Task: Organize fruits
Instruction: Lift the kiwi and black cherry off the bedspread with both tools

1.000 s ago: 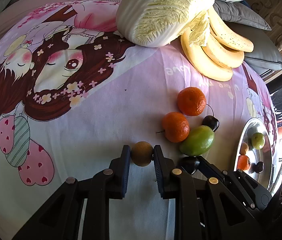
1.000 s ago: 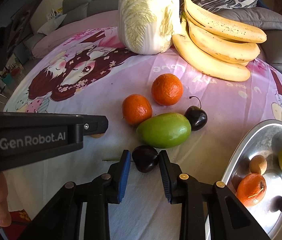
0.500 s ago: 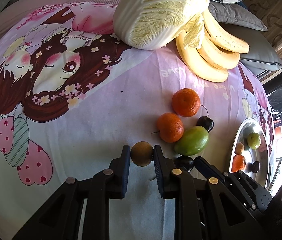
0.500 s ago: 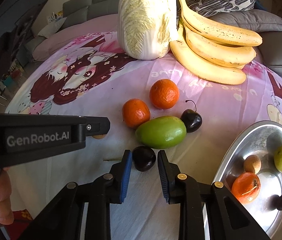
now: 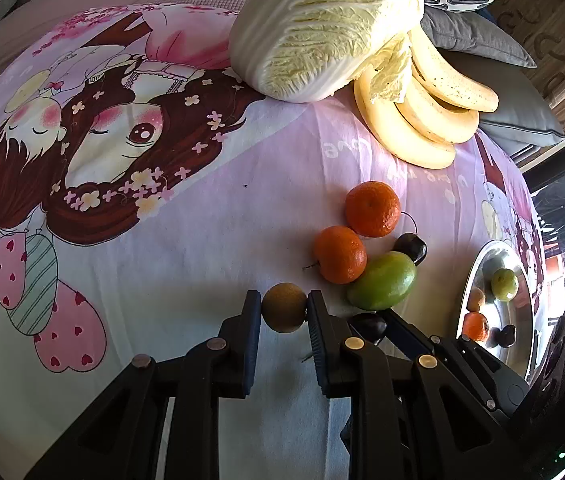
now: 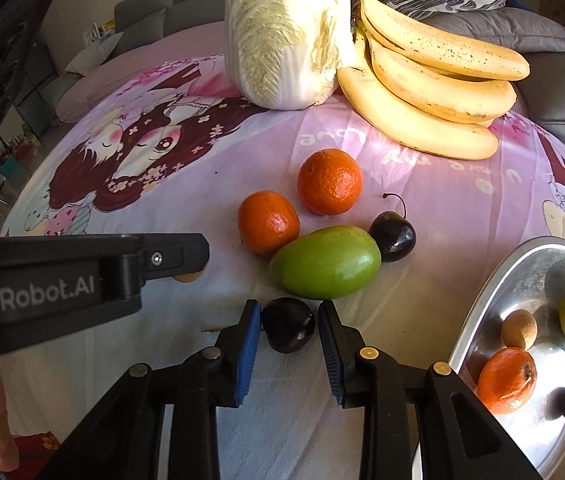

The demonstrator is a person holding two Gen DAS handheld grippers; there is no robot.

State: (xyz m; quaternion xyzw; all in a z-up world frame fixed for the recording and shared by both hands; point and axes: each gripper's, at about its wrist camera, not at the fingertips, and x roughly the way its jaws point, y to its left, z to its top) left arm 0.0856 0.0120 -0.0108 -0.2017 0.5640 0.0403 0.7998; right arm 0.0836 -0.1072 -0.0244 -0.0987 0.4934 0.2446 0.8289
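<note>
A small brown longan [image 5: 284, 307] is pinched between the closed fingers of the left gripper [image 5: 284, 314], at 9 o'clock from the green mango [image 5: 383, 281]. The right gripper [image 6: 289, 326] is seen with its jaws opening around a dark cherry [image 6: 288, 324], a gap showing beside the right pad, so no firm hold is judged. The cherry should be re-centred and squeezed lightly before both fruits are carried to the steel tray [image 6: 478, 312] at 3 o'clock.
</note>
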